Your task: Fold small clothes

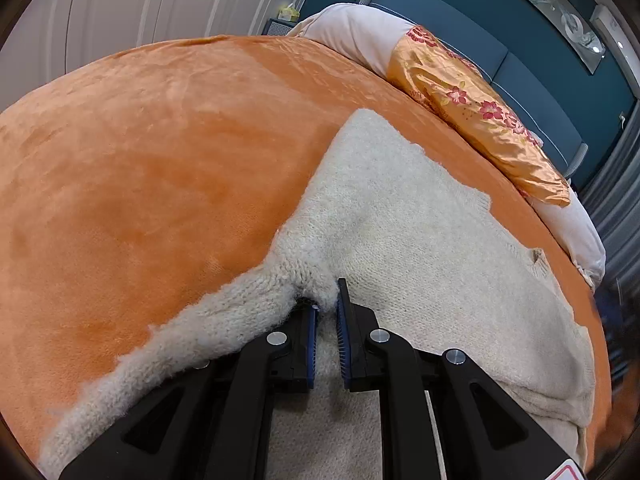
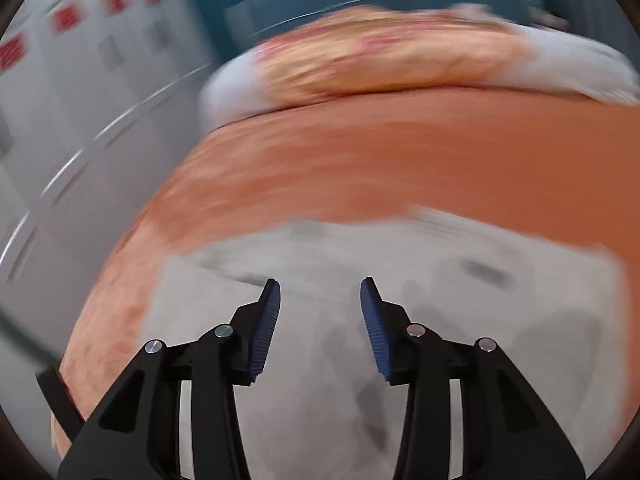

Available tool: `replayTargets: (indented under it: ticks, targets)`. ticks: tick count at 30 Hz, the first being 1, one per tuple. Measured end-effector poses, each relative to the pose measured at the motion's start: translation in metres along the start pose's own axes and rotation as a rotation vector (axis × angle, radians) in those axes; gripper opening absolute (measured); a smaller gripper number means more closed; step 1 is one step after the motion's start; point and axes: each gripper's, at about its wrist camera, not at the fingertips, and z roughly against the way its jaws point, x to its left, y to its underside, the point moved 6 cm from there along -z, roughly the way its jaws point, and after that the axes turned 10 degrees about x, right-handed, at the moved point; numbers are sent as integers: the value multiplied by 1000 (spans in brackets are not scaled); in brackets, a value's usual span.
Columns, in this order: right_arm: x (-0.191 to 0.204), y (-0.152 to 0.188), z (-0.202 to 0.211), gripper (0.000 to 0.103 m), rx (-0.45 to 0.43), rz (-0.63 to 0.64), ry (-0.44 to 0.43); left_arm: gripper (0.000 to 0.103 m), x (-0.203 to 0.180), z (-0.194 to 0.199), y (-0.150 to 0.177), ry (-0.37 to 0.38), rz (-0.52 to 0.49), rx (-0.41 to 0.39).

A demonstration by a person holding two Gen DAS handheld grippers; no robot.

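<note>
The left gripper (image 1: 327, 306) pinches the fluffy cream knitted sweater (image 1: 400, 232) on the orange plush bedspread (image 1: 160, 152), its body stretching toward 2 o'clock, while the right gripper (image 2: 320, 300), spread, likely needs an edge next.

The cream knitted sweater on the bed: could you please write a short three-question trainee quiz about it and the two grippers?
1. True or false: the left gripper is shut on a fold of the cream sweater.
2. The right gripper is: A) open, holding nothing; B) shut on a sleeve; C) holding a pillow.
3. Fill in: the sweater lies on an ______ blanket.

Key: 1 true; 2 A; 3 orange.
</note>
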Motion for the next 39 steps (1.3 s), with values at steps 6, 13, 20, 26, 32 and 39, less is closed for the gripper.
replayTargets:
  ticks: [6, 13, 20, 26, 32, 39]
  targets:
    - [-105, 55, 21, 48, 73, -178, 32, 13, -1, 0, -1, -13, -1, 7]
    - [-86, 40, 7, 28, 98, -92, 23, 12, -10, 3, -10, -94, -16, 78]
    - [-95, 28, 68, 4, -65, -139, -19, 8, -9, 12, -22, -144, -37, 141]
    - [-131, 55, 8, 4, 99, -246, 9, 13, -9, 1, -10, -255, -113, 145]
    - [-120, 68, 98, 21, 67, -233, -10, 33, -14, 63, 1, -228, -165, 132]
    - [-137, 215, 179, 56, 235, -267, -27, 70, 59, 151, 98, -191, -97, 264]
